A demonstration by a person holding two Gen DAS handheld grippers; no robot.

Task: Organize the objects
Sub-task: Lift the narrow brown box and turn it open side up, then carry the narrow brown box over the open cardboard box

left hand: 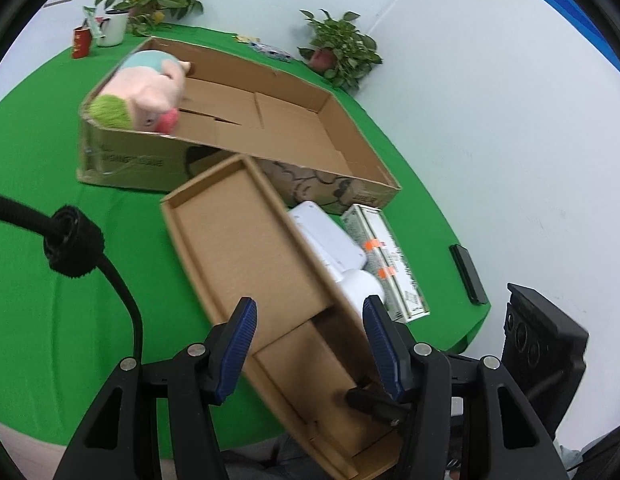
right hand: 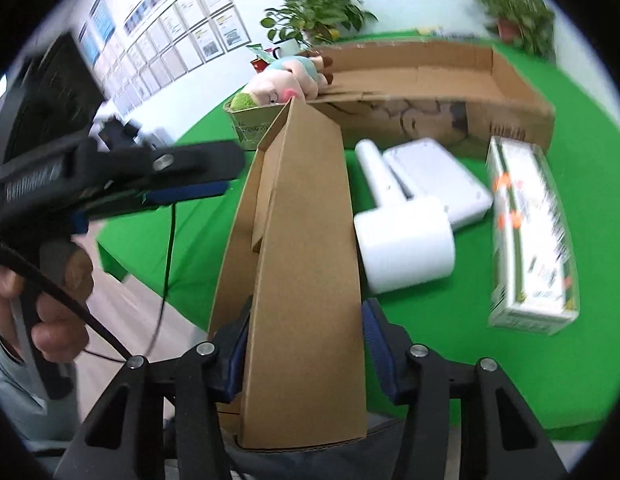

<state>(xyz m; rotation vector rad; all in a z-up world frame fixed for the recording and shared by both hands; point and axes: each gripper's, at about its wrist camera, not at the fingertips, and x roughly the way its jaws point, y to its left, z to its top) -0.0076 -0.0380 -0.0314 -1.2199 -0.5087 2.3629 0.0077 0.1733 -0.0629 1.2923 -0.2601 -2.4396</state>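
I see two leafy potted plants [left hand: 342,46] on my green tablecloth [left hand: 49,280], framed papers [right hand: 177,28] lining the wall

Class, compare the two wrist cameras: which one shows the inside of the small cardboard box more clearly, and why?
The left wrist view: it looks down into the small cardboard box, showing its floor and walls. The right wrist view shows only its outer side, clamped in the right gripper. The left gripper is open above it.
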